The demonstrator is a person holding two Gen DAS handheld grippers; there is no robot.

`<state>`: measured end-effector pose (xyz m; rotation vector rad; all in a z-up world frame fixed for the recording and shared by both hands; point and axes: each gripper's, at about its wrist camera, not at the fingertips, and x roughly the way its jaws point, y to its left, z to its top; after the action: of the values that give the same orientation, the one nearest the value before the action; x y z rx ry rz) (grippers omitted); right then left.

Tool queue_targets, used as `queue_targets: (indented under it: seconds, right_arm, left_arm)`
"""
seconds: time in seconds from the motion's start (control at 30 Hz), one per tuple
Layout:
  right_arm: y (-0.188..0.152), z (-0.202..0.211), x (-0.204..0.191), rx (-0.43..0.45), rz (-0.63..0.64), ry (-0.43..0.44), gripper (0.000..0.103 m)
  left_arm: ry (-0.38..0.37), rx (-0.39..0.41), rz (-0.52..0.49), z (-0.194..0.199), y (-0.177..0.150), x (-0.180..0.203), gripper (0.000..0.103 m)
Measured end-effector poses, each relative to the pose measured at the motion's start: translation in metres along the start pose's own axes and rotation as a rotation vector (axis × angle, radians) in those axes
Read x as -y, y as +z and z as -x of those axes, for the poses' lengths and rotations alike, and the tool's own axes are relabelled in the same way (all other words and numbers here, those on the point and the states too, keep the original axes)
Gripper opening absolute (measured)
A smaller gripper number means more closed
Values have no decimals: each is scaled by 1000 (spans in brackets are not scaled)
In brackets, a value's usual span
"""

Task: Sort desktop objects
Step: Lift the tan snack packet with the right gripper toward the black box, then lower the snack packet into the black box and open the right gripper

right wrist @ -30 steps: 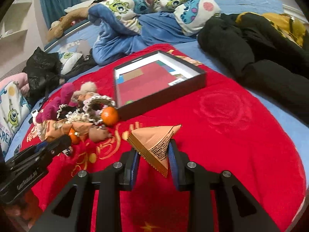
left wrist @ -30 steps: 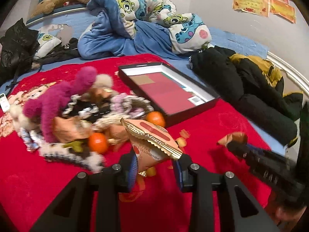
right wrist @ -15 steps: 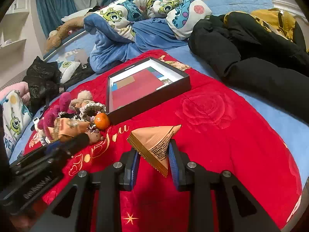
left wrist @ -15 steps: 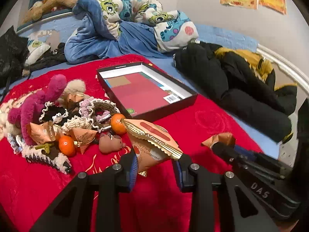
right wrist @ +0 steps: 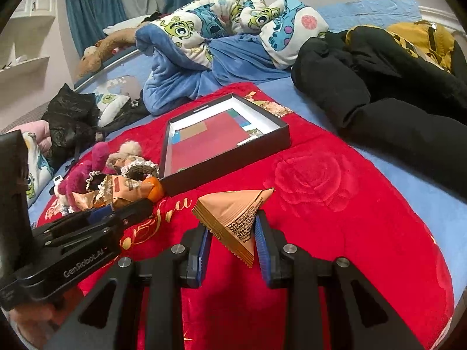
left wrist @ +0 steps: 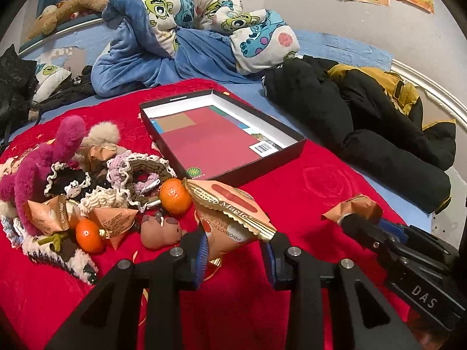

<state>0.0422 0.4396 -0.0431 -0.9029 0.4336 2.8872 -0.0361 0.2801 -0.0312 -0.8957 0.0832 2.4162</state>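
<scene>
My left gripper (left wrist: pixel 233 255) is shut on an orange Choco Magic snack packet (left wrist: pixel 230 218), held above the red blanket (left wrist: pixel 306 189). My right gripper (right wrist: pixel 230 243) is shut on a second orange snack packet (right wrist: pixel 233 214); it also shows at the right of the left wrist view (left wrist: pixel 353 208). A shallow black box (left wrist: pixel 221 137) with a red bottom lies open ahead, also in the right wrist view (right wrist: pixel 221 143). To its left lies a pile with two tangerines (left wrist: pixel 174 195), more packets (left wrist: pixel 115 221), crocheted bands (left wrist: pixel 140 172) and a pink plush toy (left wrist: pixel 43 163).
A rumpled blue monster-print blanket (left wrist: pixel 189 38) lies behind the box. A black and mustard jacket (left wrist: pixel 364 116) lies along the right side. A black bag (right wrist: pixel 70 116) sits at the far left. The bed edge runs along the right.
Both grippers have drawn back and shifted slightly with their packets; the box and pile look a little farther and more centred. The grips are unchanged.
</scene>
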Motion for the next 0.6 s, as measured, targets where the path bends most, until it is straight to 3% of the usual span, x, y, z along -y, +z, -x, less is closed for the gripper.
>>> queue_targets:
  seconds: [0.6]
  right_arm:
    - [8,-23,2,3,2,-13,28]
  left_arm:
    - [7,-15,8,-17,5,-7,33]
